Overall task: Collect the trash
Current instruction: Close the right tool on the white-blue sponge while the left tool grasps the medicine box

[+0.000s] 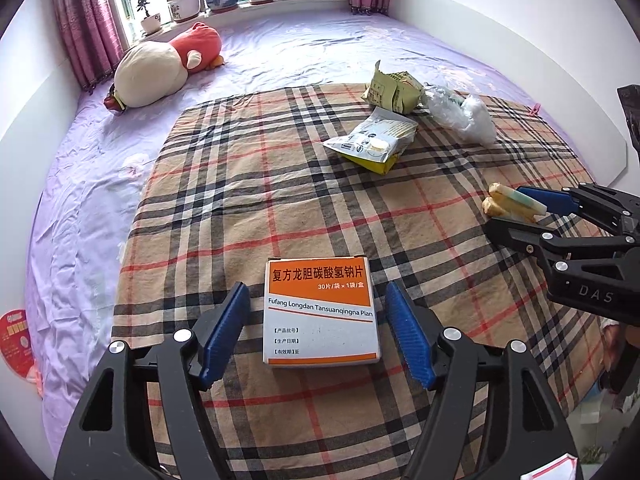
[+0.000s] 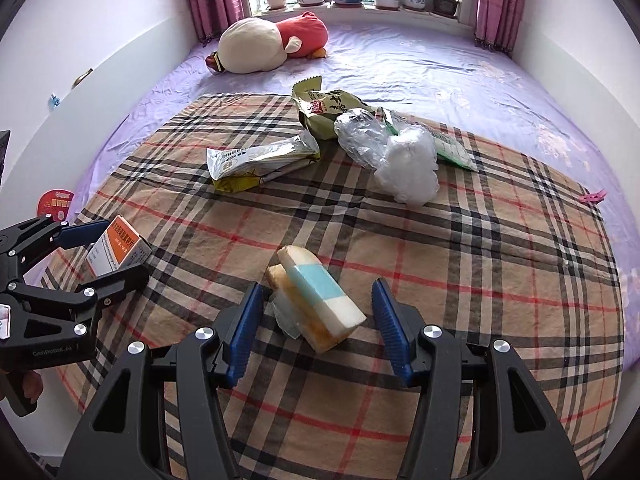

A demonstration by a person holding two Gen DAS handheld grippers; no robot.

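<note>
Left hand-held gripper open, pads either side of the orange-white medicine box, small gaps both sides. We see the right hand-held gripper open too, straddling the wrapped sponge bar, not touching. Other wrappers upper centre; bare plaid blanket between.

A medicine box lying on the plaid cloth carries white Chinese characters on its orange band, "复方龙胆碳酸氢钠片", with "30片/袋×1袋/盒" beneath, and the line "Fufang Longdan Tansuanqingna Pian" on its white face; three small bracketed field labels sit below. The black body of the right tongs shows the letters "DAS". The left tongs bear "GenRobot.AI". Print on the green snack wrapper and the silver packet is too small to read.
</note>
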